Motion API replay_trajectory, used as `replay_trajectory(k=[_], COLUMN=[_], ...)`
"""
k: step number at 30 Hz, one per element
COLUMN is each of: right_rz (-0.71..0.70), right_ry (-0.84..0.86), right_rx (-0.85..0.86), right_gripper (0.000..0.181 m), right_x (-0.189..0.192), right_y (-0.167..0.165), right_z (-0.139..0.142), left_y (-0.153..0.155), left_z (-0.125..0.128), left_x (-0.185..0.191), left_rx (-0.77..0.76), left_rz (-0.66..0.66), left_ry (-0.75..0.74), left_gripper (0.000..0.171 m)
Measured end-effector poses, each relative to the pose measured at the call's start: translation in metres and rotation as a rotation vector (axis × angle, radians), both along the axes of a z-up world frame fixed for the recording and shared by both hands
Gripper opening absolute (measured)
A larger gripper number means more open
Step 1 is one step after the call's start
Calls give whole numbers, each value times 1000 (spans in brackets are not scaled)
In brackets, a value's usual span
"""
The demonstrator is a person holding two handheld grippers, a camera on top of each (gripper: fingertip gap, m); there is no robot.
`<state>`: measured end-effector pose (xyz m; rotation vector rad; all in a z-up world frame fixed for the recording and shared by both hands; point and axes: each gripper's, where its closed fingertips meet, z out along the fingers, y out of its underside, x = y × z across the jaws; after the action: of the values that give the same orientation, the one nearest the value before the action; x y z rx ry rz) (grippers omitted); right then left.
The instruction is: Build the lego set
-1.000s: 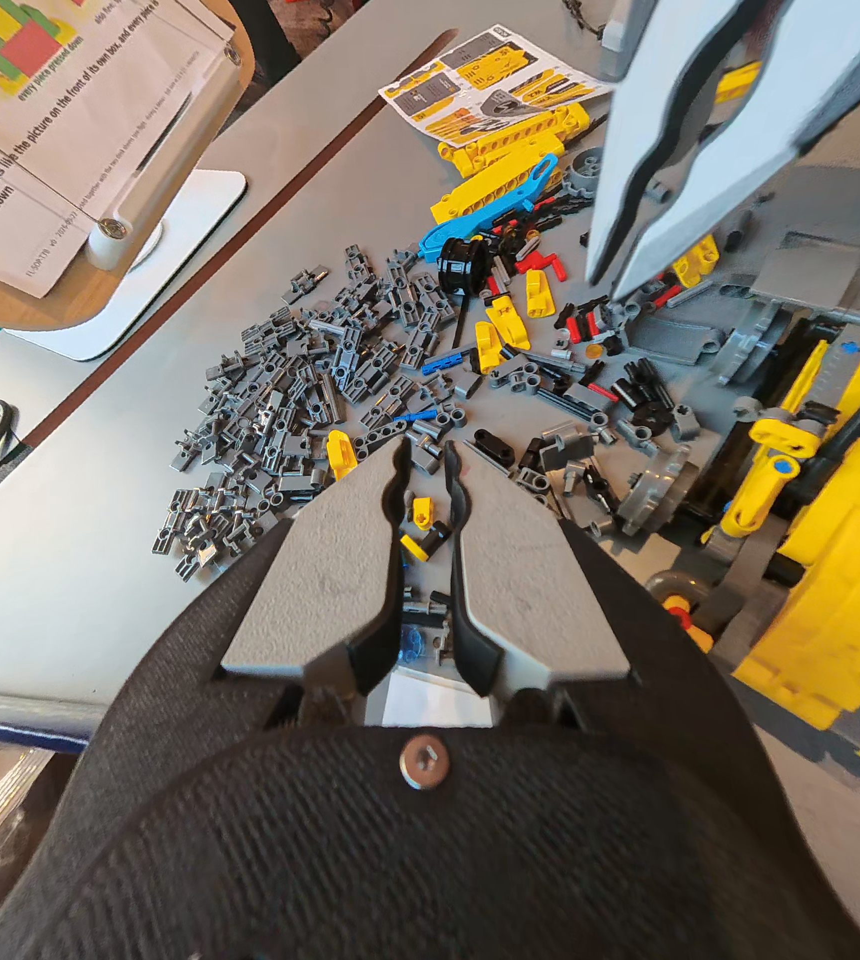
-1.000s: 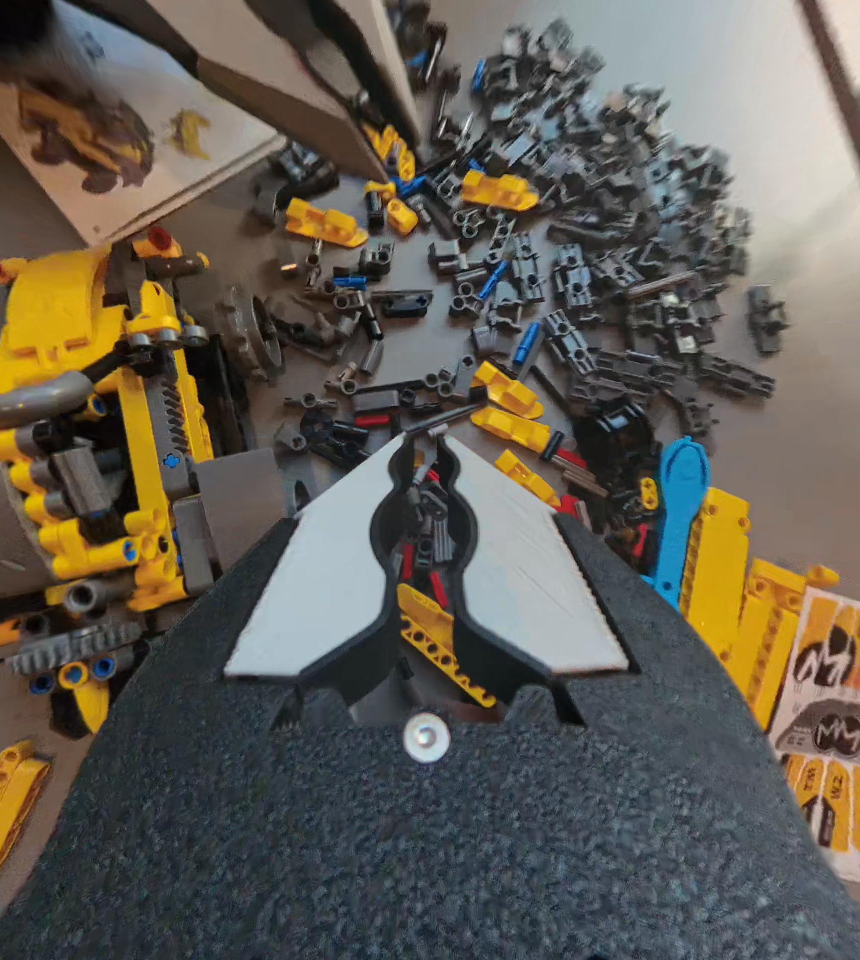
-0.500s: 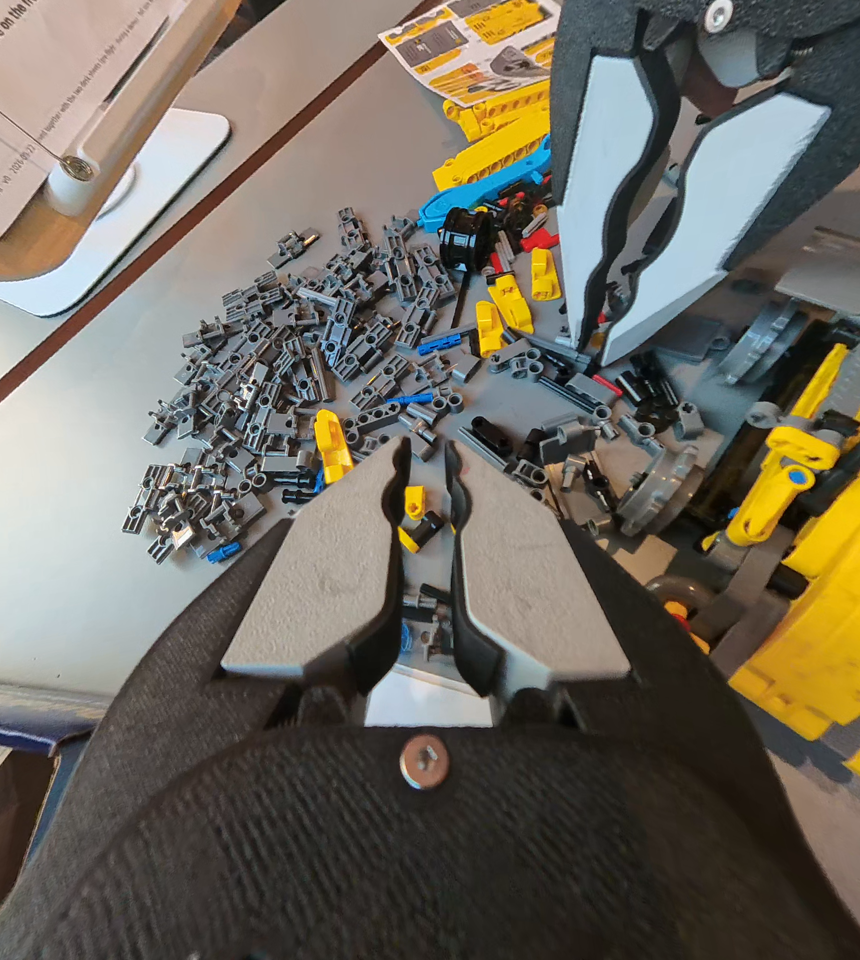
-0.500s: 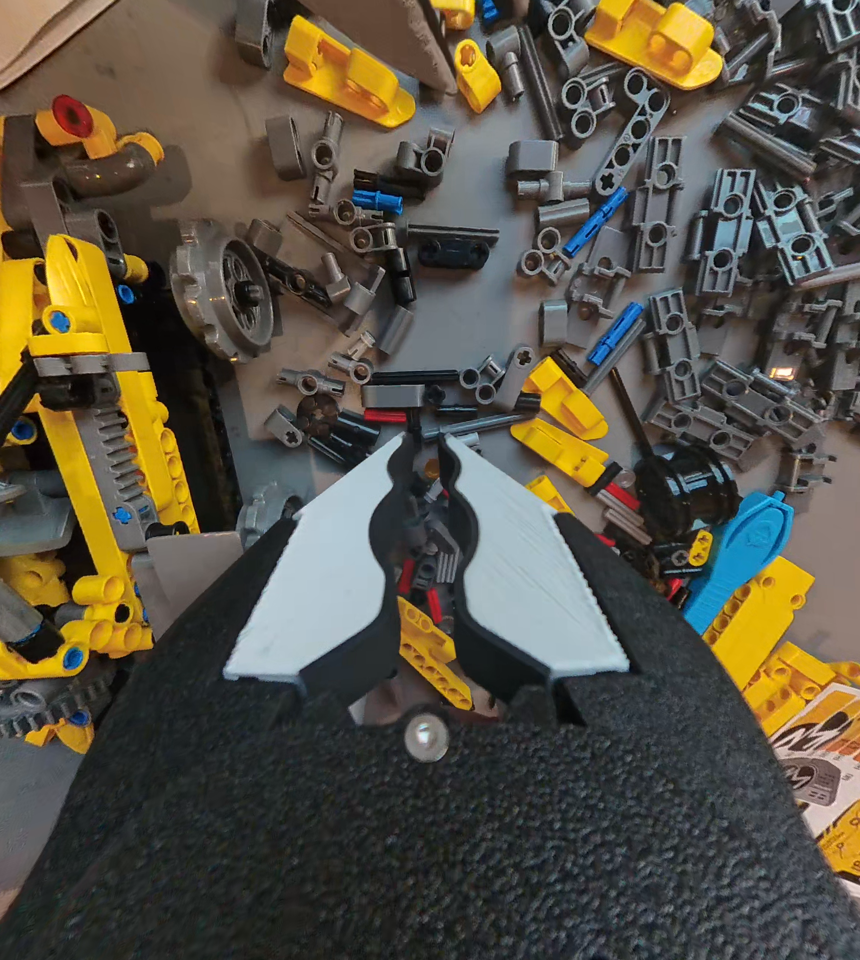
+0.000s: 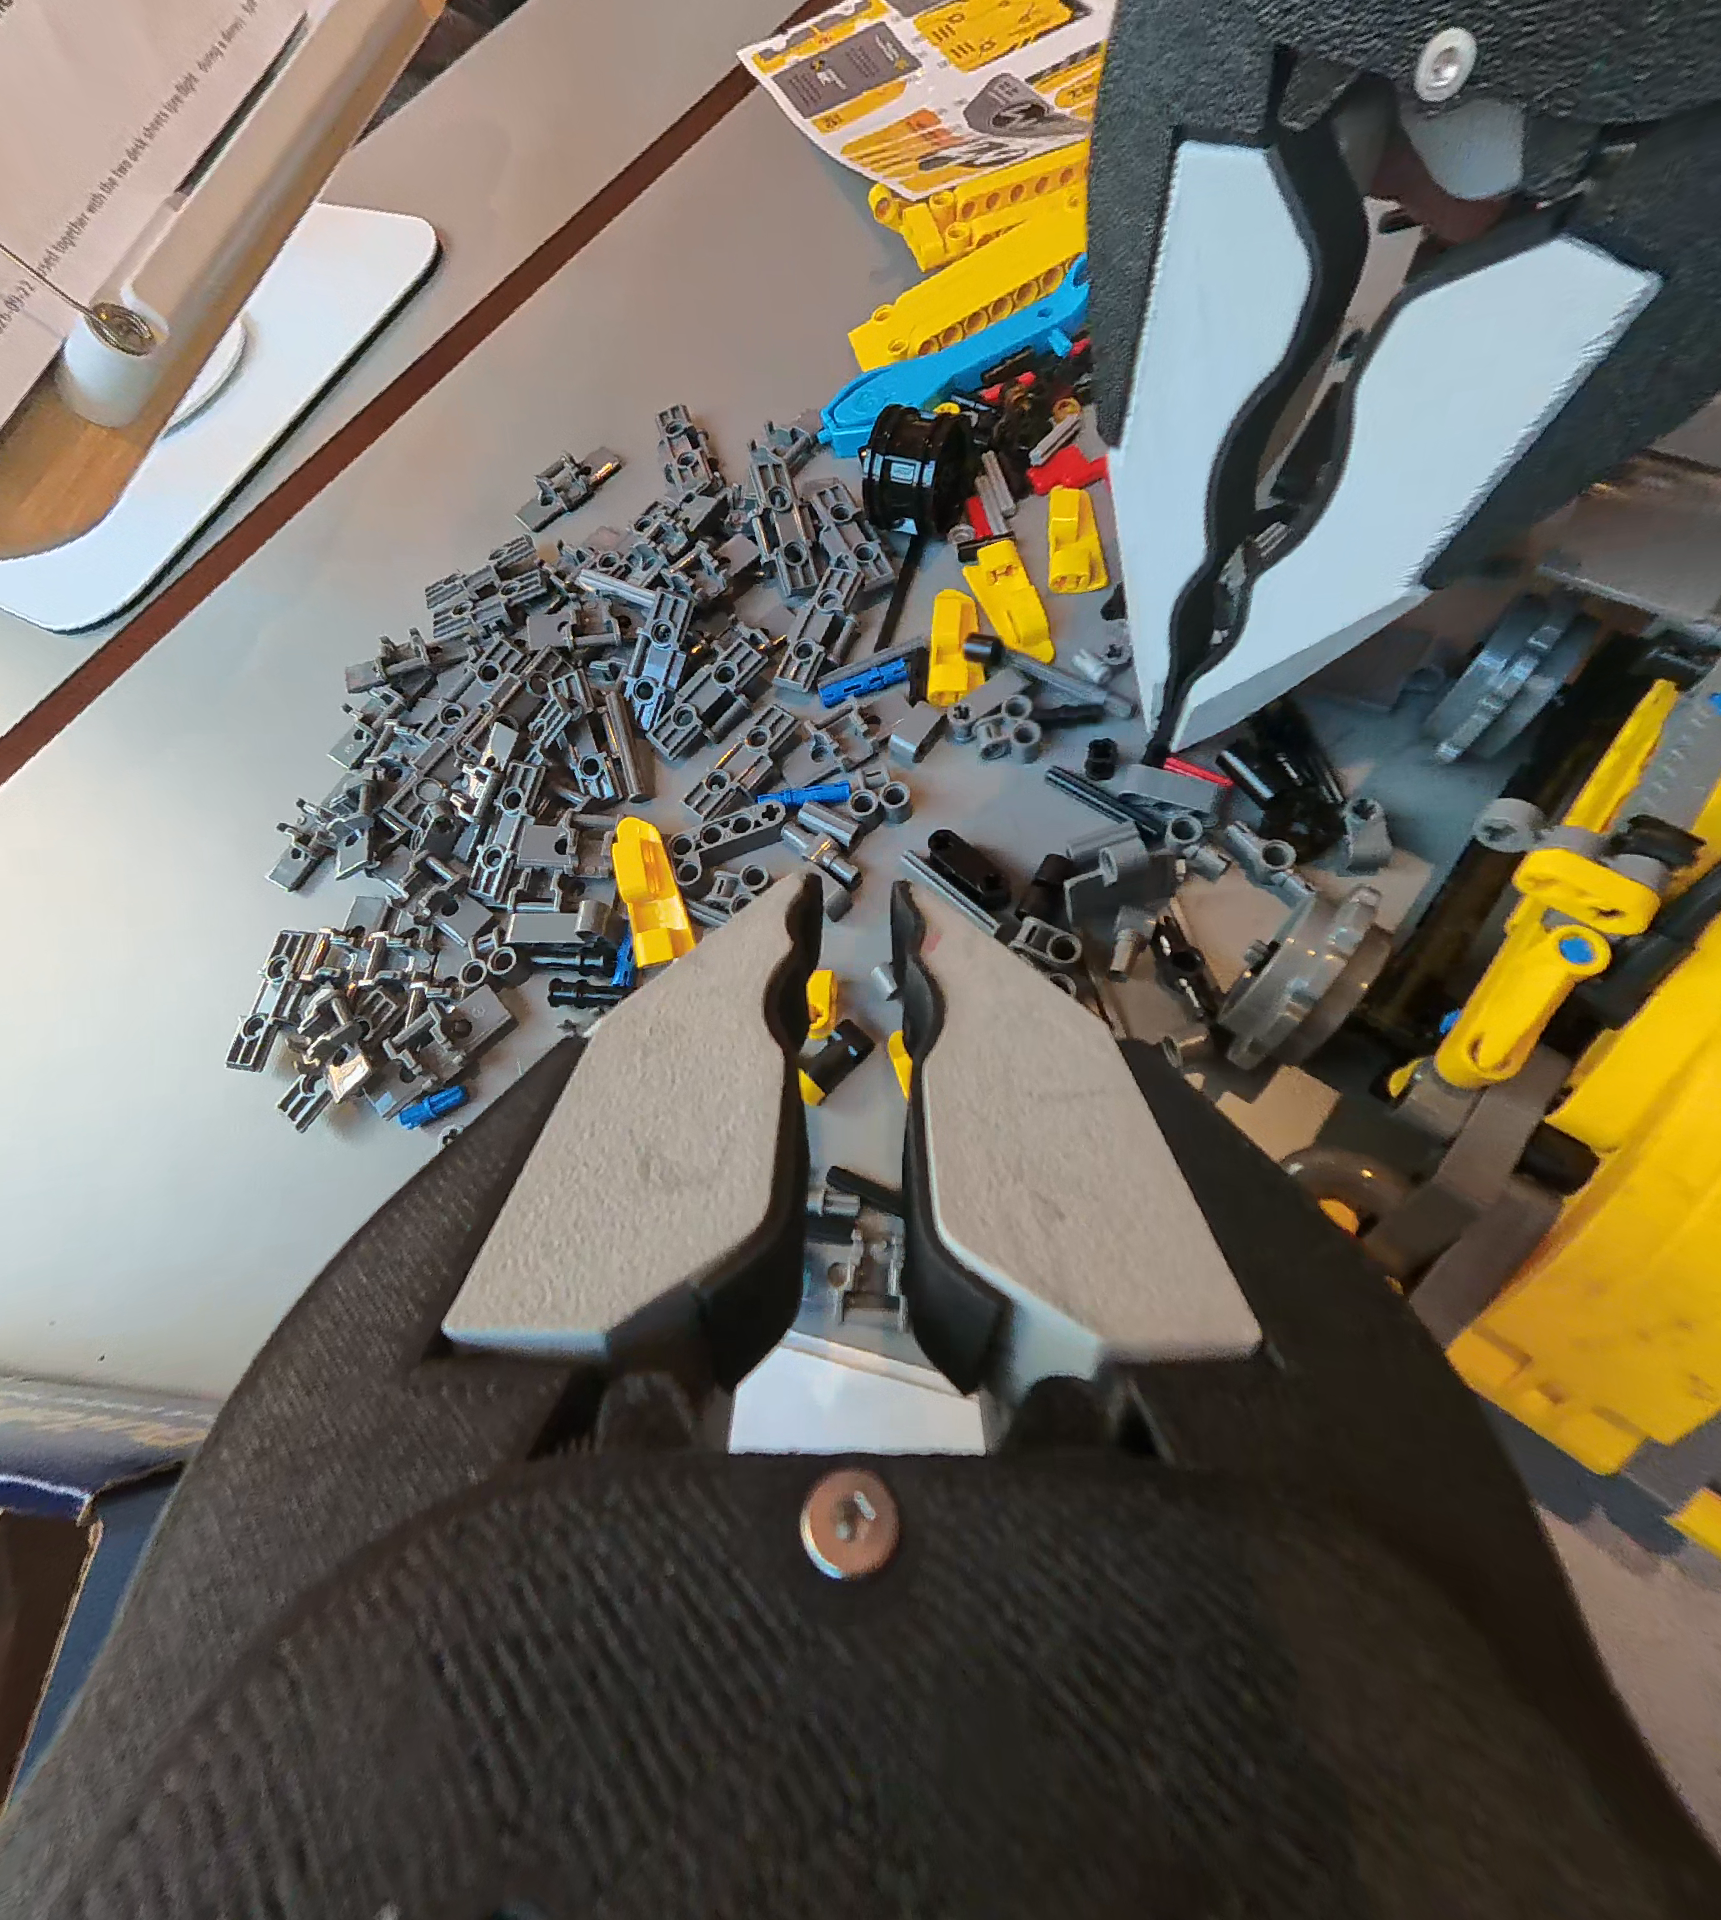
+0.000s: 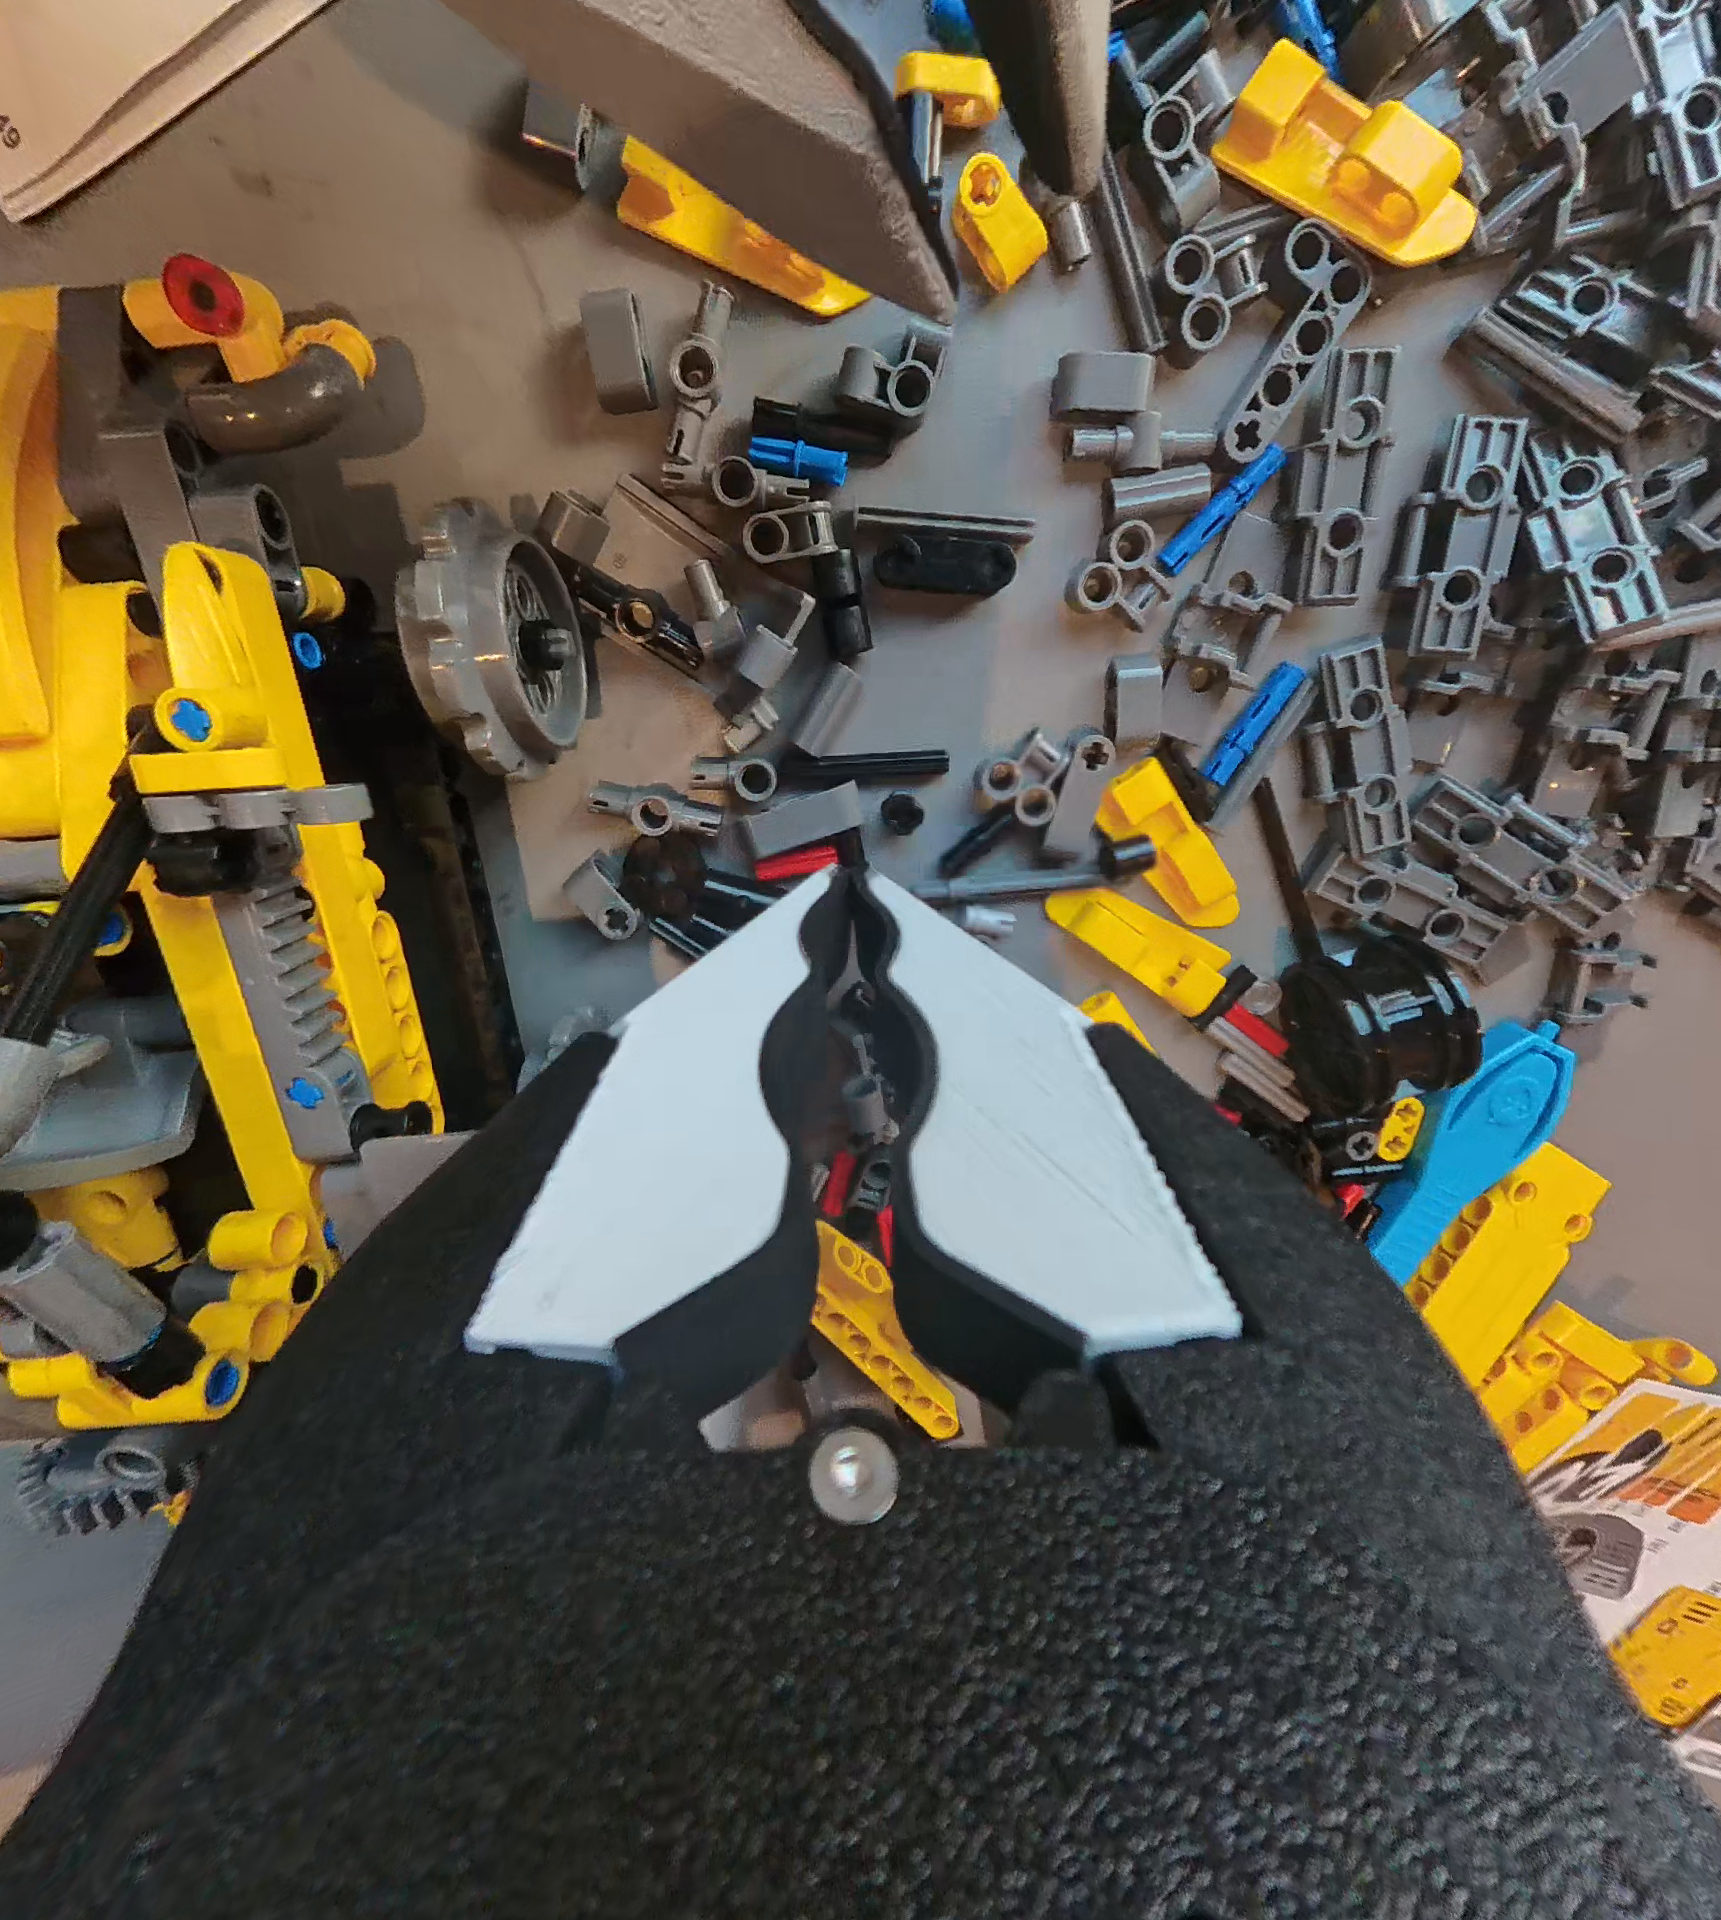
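Grey plastic everywhere: a heap of dark grey connectors (image 5: 565, 748) sprawls across the smooth grey table (image 5: 108, 1039), with blue pins and glossy yellow curved panels (image 6: 1162, 836) scattered through it.

The right gripper (image 6: 848, 878) points steeply down at the table, its pale, wedge-shaped fingers pressed together at the tips. Those tips sit right at a thin red pin (image 6: 794, 860) that lies flat, its long axis crossways to the fingers, just under a short grey block (image 6: 804, 821). I can't tell whether anything small is nipped between them.

Beside it, toward the model, there's a round grey toothed wheel (image 6: 497, 649) lying on its side. The big yellow model (image 6: 243, 831) has a grey toothed rack running lengthwise along a yellow beam.

The left gripper (image 5: 854, 899) hangs above the near edge of the scatter with its matte grey fingers slightly spread and nothing between them. Through the gap a small yellow piece (image 5: 820, 1003) and a black stubby one (image 5: 840, 1055) show on the table below.

Farther off sit a shiny black wheel hub (image 5: 913, 473), a flat blue tool (image 5: 949, 369), long yellow holed beams (image 5: 981, 291) and a printed sticker sheet (image 5: 939, 83).
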<state>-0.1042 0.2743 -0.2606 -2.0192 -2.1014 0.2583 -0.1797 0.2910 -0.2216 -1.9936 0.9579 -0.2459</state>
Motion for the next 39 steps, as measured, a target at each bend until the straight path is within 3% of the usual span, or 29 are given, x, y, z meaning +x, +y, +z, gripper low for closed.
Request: replay_trajectory(k=[11, 20, 23, 29, 35, 39], right_rz=[-91, -32, -14, -43, -249, -358], right_ry=[80, -5, -30, 11, 135, 119], right_rx=[0, -15, -46, -23, 68, 29], right_gripper=[3, 11, 4, 4, 4, 4], right_x=[7, 4, 2, 5, 64, 120], right_y=[9, 3, 0, 3, -5, -51], right_z=[18, 1, -4, 11, 70, 61], left_y=[4, 4, 4, 2, -1, -3], left_z=[4, -3, -5, -7, -2, -1], left_x=[-9, -8, -8, -5, -2, 2], left_rx=[-17, -25, -35, -44, -34, -23], left_rz=[34, 29, 28, 16, 7, -4], left_ry=[-34, -6, -7, -7, -20, -16], left_gripper=[10, 10, 10, 10, 10, 9])
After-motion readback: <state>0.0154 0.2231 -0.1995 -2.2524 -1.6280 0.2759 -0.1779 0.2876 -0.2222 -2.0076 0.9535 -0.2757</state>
